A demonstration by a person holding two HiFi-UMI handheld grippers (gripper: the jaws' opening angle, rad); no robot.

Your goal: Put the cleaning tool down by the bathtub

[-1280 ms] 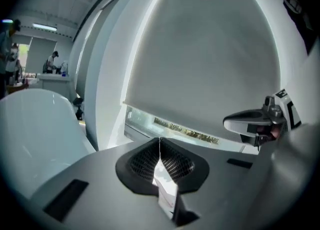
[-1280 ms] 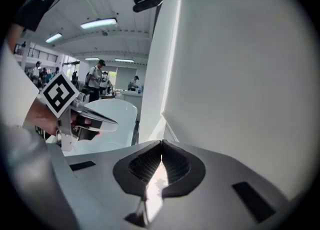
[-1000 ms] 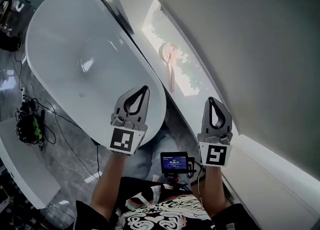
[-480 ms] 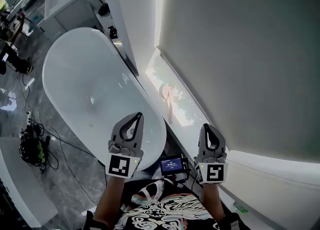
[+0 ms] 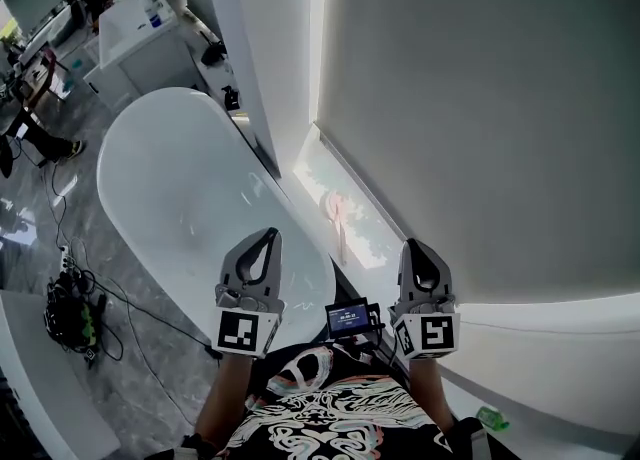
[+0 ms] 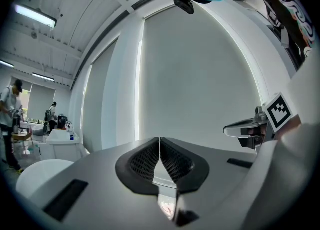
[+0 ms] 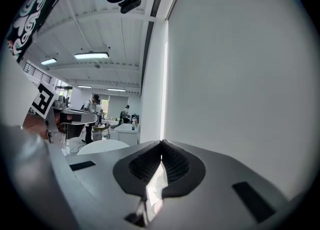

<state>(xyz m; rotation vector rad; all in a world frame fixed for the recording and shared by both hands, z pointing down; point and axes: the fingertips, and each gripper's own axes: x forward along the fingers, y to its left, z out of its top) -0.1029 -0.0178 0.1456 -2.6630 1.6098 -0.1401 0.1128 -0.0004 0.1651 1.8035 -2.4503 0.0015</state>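
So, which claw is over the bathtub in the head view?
The left claw: it overlaps the near end of the bathtub; the right claw shows against the grey wall.

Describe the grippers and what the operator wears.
The left gripper and right gripper are grey tapered shells with a teardrop opening and dark ribbed pads. Each carries a white cube with black square markers. The shirt is black with white swirls; the forearms are bare.
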